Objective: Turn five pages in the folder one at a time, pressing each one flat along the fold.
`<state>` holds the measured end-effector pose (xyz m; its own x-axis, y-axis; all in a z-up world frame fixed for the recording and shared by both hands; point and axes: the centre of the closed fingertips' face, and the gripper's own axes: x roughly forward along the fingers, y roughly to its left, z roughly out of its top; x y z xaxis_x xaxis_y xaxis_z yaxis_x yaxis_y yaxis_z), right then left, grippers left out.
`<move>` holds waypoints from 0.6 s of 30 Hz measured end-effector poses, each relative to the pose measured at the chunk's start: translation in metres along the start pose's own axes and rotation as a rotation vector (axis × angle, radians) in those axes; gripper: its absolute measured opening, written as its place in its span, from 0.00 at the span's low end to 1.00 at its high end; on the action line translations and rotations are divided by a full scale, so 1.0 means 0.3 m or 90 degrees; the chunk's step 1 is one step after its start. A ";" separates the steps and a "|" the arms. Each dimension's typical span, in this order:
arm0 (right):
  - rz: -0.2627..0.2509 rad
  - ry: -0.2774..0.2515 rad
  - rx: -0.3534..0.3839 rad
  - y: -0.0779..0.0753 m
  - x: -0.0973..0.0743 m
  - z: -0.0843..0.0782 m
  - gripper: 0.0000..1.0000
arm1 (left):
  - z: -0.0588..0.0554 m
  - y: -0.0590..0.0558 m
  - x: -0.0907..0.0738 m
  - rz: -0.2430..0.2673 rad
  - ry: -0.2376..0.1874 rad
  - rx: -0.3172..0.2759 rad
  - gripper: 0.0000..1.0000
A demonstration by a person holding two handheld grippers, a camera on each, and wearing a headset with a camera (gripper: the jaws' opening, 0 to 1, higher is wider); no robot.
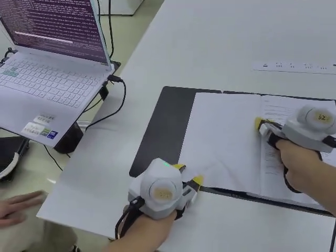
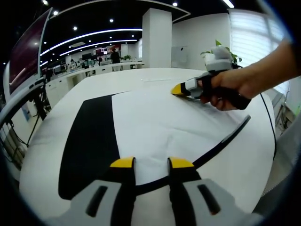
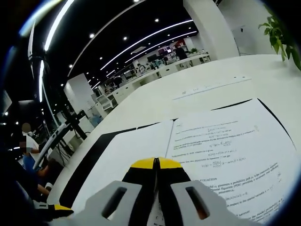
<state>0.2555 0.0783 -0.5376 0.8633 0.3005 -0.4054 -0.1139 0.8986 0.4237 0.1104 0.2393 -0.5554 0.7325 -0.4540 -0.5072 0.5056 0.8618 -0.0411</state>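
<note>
The folder lies open on the white table, its black cover (image 1: 163,131) bare at the left. A blank white page (image 1: 220,136) lies turned over onto the left side, and a printed page (image 3: 225,141) is on the right. My right gripper (image 1: 261,125) is shut, tips down on the paper beside the fold (image 3: 171,132). My left gripper (image 1: 187,175) stands open at the near edge of the blank page (image 2: 155,122), with nothing gripped between its yellow fingertips (image 2: 123,163). The right gripper (image 2: 181,88) also appears in the left gripper view, on the far side of the page.
An open laptop (image 1: 47,58) stands at the left, with a black cable (image 1: 118,100) running toward the folder. A white power strip (image 1: 294,66) lies at the back right. A person's hand (image 1: 21,207) rests at the lower left, past the table's edge.
</note>
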 end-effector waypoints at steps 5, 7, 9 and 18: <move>-0.004 -0.003 -0.003 -0.010 0.045 0.029 0.00 | -0.002 0.002 0.002 0.000 0.000 0.000 0.26; -0.005 -0.004 -0.003 -0.013 0.060 0.040 0.00 | -0.002 0.002 0.003 0.000 -0.001 0.001 0.26; -0.006 -0.003 -0.004 -0.014 0.079 0.055 0.00 | -0.002 0.001 0.002 0.000 -0.001 0.001 0.26; -0.014 0.009 -0.014 -0.030 0.165 0.113 0.00 | -0.004 0.003 0.003 0.000 -0.001 -0.001 0.26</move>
<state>0.3160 0.0742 -0.5342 0.8587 0.2853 -0.4258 -0.1060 0.9117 0.3970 0.1109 0.2398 -0.5569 0.7334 -0.4544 -0.5057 0.5052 0.8620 -0.0419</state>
